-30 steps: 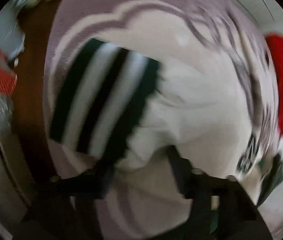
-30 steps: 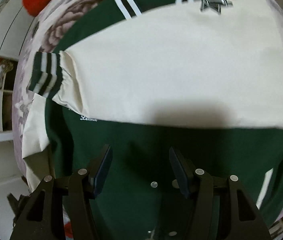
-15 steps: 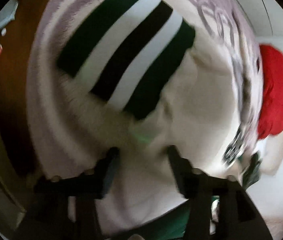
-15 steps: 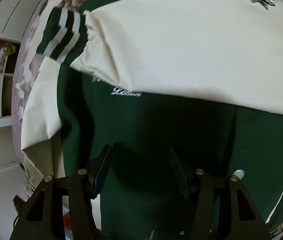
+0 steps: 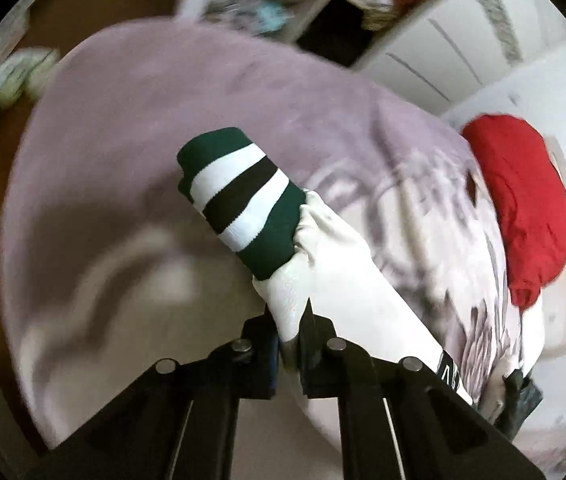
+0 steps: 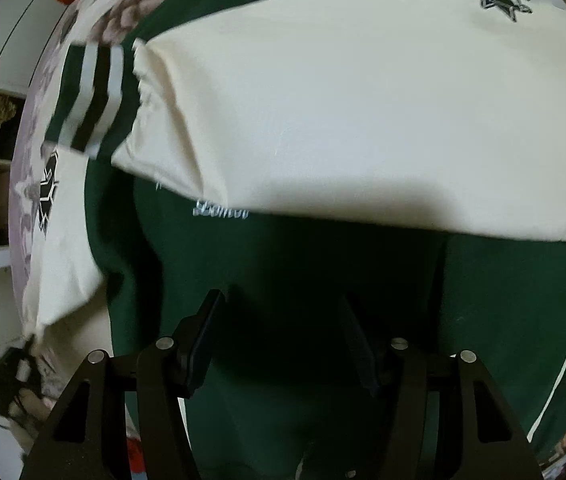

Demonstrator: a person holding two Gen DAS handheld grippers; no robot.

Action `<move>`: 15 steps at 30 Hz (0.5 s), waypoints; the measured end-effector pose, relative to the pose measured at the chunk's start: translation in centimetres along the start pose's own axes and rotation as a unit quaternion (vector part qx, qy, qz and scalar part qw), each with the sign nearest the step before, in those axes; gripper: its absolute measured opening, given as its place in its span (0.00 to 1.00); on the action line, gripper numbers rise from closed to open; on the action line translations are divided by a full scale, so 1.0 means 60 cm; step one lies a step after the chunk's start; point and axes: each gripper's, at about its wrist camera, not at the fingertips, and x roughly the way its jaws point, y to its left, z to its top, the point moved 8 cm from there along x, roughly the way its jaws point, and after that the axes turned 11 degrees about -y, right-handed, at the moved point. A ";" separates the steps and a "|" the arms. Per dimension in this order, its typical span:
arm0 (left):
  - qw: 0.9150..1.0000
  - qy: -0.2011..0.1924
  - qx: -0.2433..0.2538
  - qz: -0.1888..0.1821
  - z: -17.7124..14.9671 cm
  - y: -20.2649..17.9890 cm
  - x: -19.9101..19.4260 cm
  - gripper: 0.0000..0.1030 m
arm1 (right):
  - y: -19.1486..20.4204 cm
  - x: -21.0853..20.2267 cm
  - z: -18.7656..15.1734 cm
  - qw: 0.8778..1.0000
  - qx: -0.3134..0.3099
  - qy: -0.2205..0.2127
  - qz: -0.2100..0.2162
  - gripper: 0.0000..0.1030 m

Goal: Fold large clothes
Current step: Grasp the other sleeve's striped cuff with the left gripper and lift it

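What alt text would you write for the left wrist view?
The left claw is shut on a cream sleeve, its green, white and black striped cuff raised over a mauve blanket. A red cloth lies to the right.

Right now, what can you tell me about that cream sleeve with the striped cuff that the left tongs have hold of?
The cream, leather-like sleeve ends in a ribbed knit cuff banded dark green, white and black. The left tongs, which have just been closing, pinch a fold of it just behind the cuff, holding that end raised above the mauve flowered bedspread. It runs back to the right, where a black-and-white patch shows on it.
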 end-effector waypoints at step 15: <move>0.991 0.110 -0.017 -0.070 -0.010 -0.013 0.164 0.77 | 0.119 -0.010 0.126 0.996 0.021 -0.057 0.059 0.59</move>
